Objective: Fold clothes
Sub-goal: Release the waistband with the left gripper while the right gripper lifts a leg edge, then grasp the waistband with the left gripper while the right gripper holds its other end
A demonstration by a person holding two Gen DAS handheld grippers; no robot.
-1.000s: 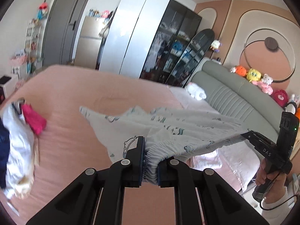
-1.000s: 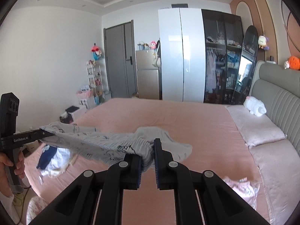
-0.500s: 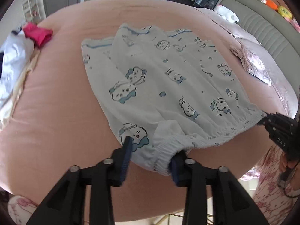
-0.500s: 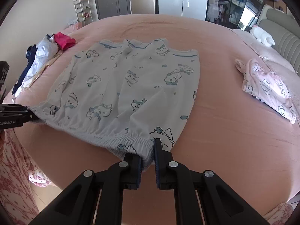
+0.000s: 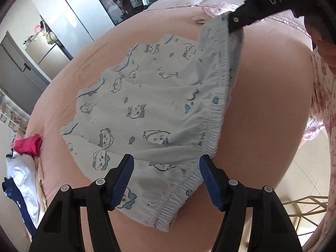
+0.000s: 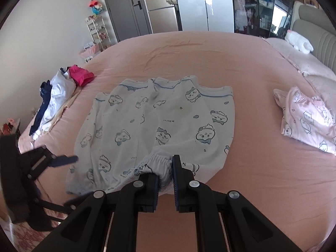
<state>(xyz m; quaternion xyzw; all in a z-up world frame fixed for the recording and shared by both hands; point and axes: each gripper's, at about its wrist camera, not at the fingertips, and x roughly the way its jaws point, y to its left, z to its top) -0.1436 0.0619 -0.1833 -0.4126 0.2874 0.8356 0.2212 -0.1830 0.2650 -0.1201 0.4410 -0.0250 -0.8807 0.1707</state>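
Pale blue shorts [image 5: 147, 105] [image 6: 168, 121] printed with cartoon faces lie spread on the pink bed [image 6: 210, 58], waistband toward me. My left gripper [image 5: 166, 159] hovers over one waistband corner. Its jaws are opening wide; the fabric lies between them, untouched by the blue pads [image 5: 124, 178]. From the right wrist view the left gripper [image 6: 63, 159] is beside the shorts' left edge. My right gripper [image 6: 166, 168] is shut on the bunched elastic of the other waistband corner, and that corner is lifted slightly off the sheet. In the left wrist view the right gripper [image 5: 241, 19] is seen pinching that corner.
A folded pink printed garment [image 6: 306, 121] lies on the bed to the right. A pile of white, navy and red clothes [image 6: 56, 96] sits at the left edge. Pillows and a grey headboard [image 6: 323, 46] are far right. A person's floral clothing [image 5: 323, 105] stands beside the bed.
Both grippers came down from holding the shorts stretched in the air and laid them on the bed. The left gripper opened and let go of its waistband corner; the right stayed shut.
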